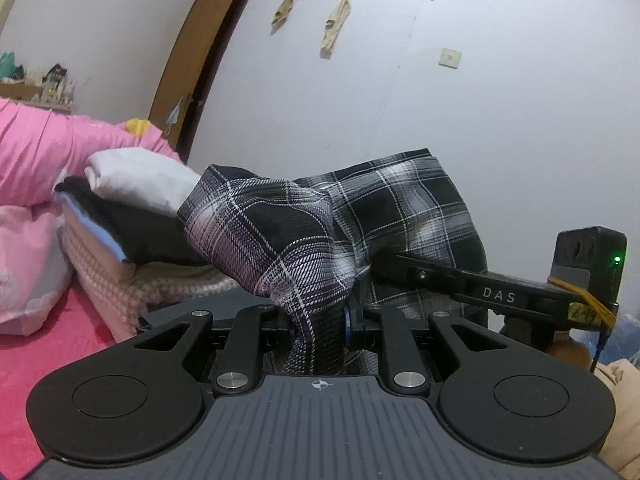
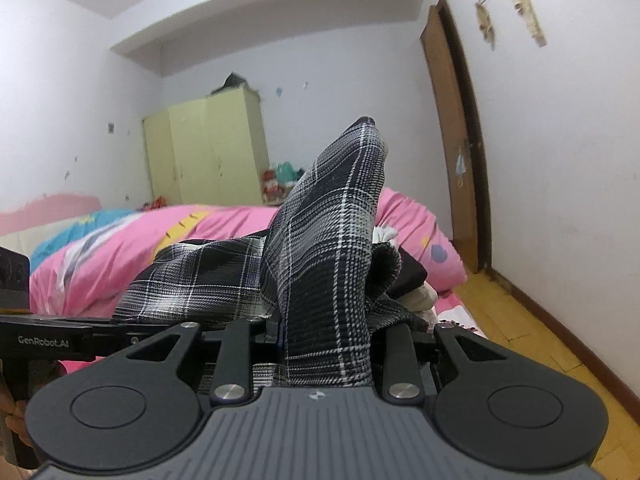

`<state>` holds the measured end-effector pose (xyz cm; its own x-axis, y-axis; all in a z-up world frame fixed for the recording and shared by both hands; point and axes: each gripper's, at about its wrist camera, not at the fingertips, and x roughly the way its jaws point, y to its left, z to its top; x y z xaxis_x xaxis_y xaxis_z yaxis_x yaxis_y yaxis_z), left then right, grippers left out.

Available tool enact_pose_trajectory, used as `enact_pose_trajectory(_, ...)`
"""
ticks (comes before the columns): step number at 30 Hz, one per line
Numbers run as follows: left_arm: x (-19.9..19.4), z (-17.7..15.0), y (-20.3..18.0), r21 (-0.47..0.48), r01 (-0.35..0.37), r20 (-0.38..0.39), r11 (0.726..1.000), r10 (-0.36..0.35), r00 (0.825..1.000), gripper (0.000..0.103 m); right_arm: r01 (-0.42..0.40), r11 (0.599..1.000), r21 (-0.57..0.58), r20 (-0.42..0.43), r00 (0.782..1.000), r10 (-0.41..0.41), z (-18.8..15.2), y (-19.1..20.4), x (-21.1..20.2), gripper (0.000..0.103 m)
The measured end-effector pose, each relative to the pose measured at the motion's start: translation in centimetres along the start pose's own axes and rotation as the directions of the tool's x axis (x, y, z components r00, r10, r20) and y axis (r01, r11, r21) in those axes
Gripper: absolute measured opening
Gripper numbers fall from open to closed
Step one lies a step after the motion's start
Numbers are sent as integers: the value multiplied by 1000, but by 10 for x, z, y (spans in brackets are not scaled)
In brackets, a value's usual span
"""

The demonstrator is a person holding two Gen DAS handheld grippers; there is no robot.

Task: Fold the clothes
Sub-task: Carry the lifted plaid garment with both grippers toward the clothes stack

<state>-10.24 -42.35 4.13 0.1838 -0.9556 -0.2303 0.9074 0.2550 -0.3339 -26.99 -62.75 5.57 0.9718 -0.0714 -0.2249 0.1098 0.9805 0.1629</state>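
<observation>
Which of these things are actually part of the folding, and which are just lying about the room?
Part of the job:
- plaid garment, gripped by both
- left gripper
- right gripper
- stack of folded clothes, probably finished pieces

Just lying about:
- pink quilt
- yellow-green wardrobe
- brown door
- cloths on the wall rack

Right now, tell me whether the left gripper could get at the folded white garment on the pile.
Probably not yet. The left gripper is shut on the plaid garment, which hangs between it and the white garment. It would have to let go first.
</observation>
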Motion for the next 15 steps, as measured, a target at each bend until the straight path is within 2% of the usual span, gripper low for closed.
enact_pose_trajectory(11, 43, -3, 51, -135, -36, -87, 990, 24, 996, 18, -29, 999, -15, -180, 983, 26, -1, -27, 73, 30)
enact_pose_trajectory(15, 59, -7, 79, -250, -52, -140, 967, 17, 990, 21, -24, 1000, 17, -242, 970, 28, -6, -40, 100, 31)
